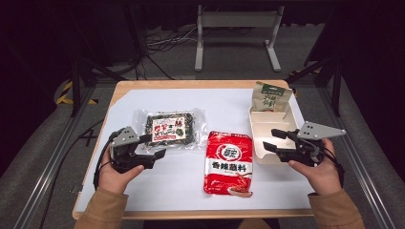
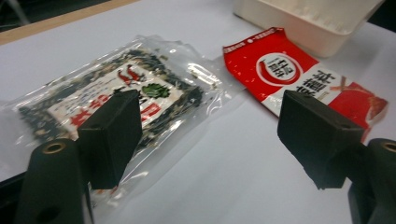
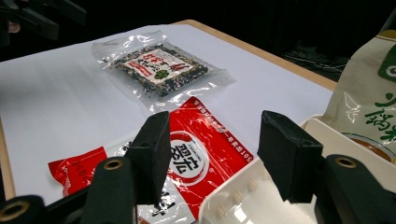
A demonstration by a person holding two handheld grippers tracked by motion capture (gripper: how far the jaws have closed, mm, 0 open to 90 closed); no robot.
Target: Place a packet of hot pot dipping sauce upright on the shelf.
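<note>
A person seated at the near edge of a table holds a black two-jaw gripper in each hand. The left gripper (image 1: 152,147) rests low at the near left, its jaws spread apart with nothing between them; in the left gripper view one jaw hangs over the near corner of a clear packet (image 2: 116,100), though I cannot tell whether it touches the wrapping. That clear packet (image 1: 171,128), holding a dark speckled mix with a red and white label, lies flat just to the right of the left gripper, toward the far side. The right gripper (image 1: 272,140) is at the near right, pointing left, its jaws also standing wide and holding nothing; they hover at the left rim of a cream tray (image 1: 267,119), and the right gripper view shows one jaw over the tray's edge (image 3: 243,196) and the other over a red packet (image 3: 196,158). The red packet (image 1: 229,162), printed with white characters, lies flat in the middle near part of the table, between the two grippers and just left of the tray. A green and white pouch (image 1: 271,97) stands upright in the far end of the tray. All of this sits on a white sheet (image 1: 224,102) covering a wooden table (image 1: 191,84)
</note>
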